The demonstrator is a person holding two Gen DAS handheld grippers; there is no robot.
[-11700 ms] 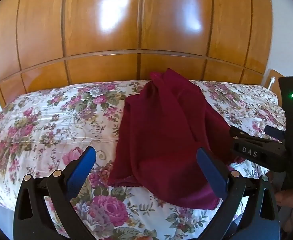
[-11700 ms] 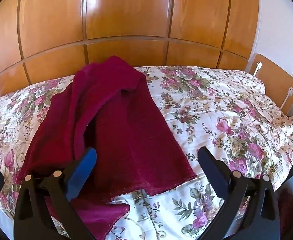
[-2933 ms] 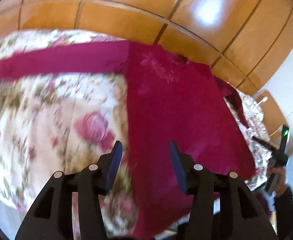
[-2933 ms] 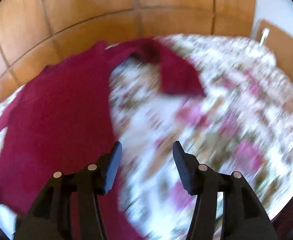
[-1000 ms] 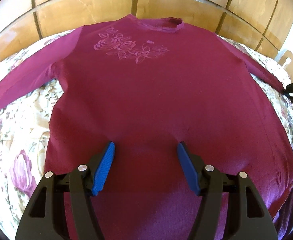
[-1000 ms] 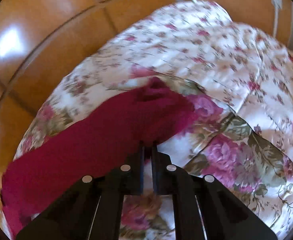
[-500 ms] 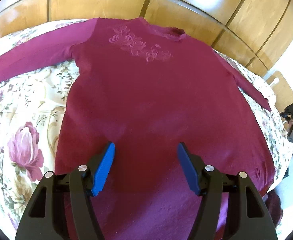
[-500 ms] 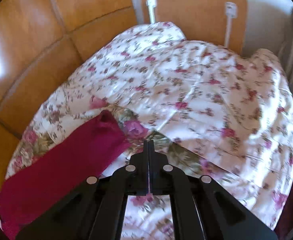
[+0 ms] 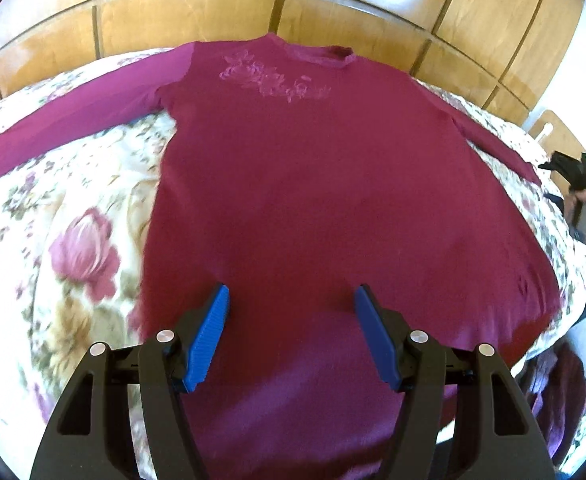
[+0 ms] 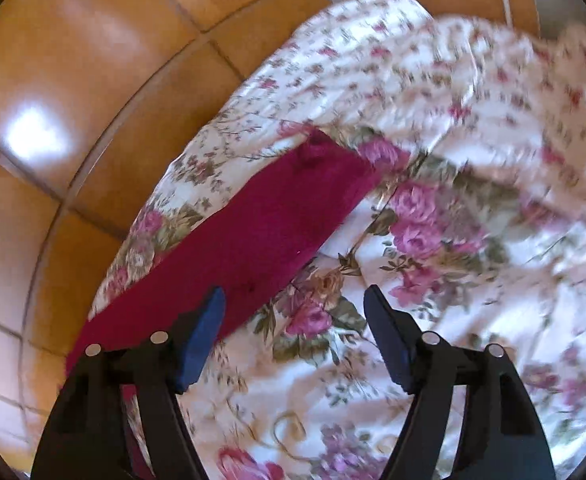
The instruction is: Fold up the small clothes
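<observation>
The maroon long-sleeved top lies spread flat, front up, on the flowered bedspread, its neckline at the upper middle of the left wrist view, toward the wooden panelling, and its hem at the bottom edge. So its long axis runs straight away from the left tongs, which hover over the lower body of the top with their blue pads spread wide and nothing between them. One sleeve stretches off to the left edge of that frame; the other runs down toward the right, where the right tongs show small at the far right, just beyond the cuff.

From the right wrist view the matter is plainer. That sleeve crosses the frame as a diagonal band, from the lower left up to its cuff a little above centre. The right tongs are open too, gripping nothing. Their left pad sits over the sleeve's near edge, while the gap between the pads lies mostly over bare bedspread, to the right of the cloth.

To my eye the next step is folding that sleeve in across the body. The right hand is much the nearer to it. The cuff lies ahead and slightly left of its tongs, so they would need to shift left and forward to straddle the cloth before closing.
</observation>
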